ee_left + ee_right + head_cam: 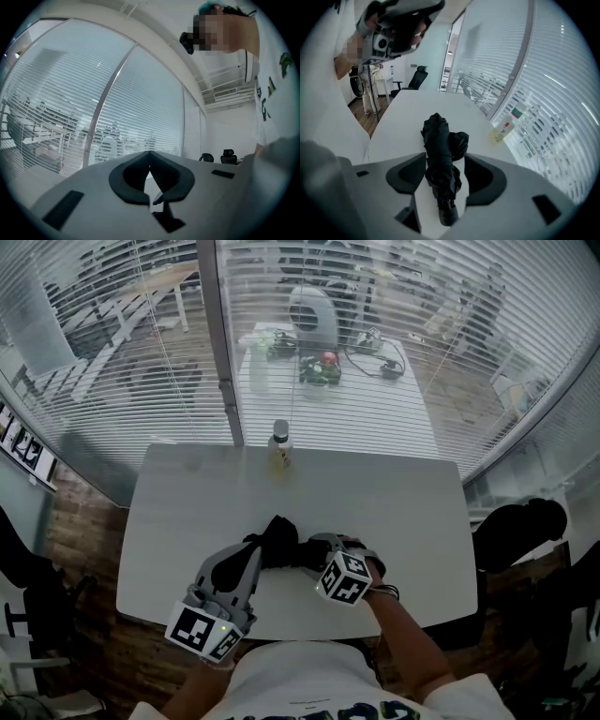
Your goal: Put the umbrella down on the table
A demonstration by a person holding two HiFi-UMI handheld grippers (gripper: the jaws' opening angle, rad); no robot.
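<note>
Your right gripper (pixel 445 161) is pinching the folded black fabric umbrella (pixel 438 136). Its handle end is nearest the jaws and its long axis runs straight out leftward, low over the white table's (pixel 403 521) near edge. Your left gripper (pixel 150 157) is pressed together on nothing just beside it, and the small clear bottle (pixel 279 444) holding yellowish liquid sits well away at the far edge.

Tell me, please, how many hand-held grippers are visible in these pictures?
2. The left hand-held gripper is at the near edge of the table, jaws together and empty. The right hand-held gripper, beside it, is clamped on the black umbrella. None seems hidden.
</note>
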